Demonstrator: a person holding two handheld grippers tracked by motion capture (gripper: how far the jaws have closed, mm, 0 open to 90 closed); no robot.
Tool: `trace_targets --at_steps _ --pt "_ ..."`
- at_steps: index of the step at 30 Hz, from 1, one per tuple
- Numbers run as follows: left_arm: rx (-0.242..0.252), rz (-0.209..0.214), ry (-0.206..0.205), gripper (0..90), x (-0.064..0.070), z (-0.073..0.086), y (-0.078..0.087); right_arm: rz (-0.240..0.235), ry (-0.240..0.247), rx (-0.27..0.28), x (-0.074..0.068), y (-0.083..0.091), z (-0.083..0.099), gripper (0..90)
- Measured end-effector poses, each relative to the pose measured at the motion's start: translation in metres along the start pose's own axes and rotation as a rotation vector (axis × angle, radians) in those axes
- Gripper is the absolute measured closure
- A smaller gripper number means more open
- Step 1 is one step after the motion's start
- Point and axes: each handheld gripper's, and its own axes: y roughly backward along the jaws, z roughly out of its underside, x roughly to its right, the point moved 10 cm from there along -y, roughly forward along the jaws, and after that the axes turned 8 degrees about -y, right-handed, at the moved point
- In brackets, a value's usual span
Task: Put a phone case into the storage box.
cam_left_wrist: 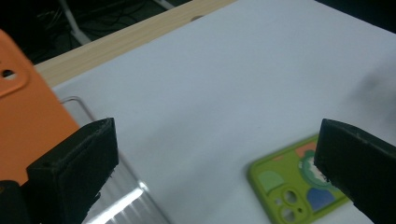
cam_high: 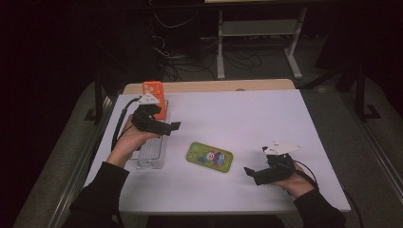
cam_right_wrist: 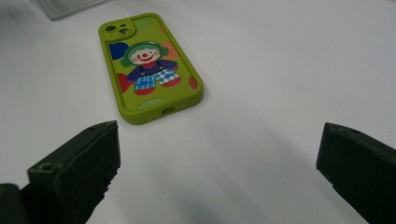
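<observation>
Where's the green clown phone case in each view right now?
High view: green phone case flat at table centre, between both tongs.
Left gripper view: lower right, partly behind the right jaw.
Right gripper view: upper left of centre, ahead of open jaws.
Shared landmark: clear plastic tray.

No lettering, brand, number or sign is legible; the green phone case [cam_right_wrist: 149, 67], at 11 o'clock ahead, carries a clown picture.

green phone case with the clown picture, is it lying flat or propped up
Lying flat: the green clown-print phone case rests back side up on the white table, its whole rim on the surface, untouched between both open grippers.
</observation>
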Motion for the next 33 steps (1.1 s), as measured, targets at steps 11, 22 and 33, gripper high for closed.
trace_targets --at_steps 11,22,33 --pt "-0.015 0.029 -0.029 0.0 0.029 0.032 -0.004 0.006 -0.008 0.004 0.004 0.004 -0.005 0.0" --pt "-0.032 0.057 -0.016 0.0 0.041 0.045 -0.008 -0.018 -0.006 0.027 0.001 0.004 -0.034 0.0" --pt "-0.032 0.076 -0.032 0.0 0.049 0.047 -0.005 -0.080 0.062 -0.049 -0.013 -0.020 -0.050 0.0"
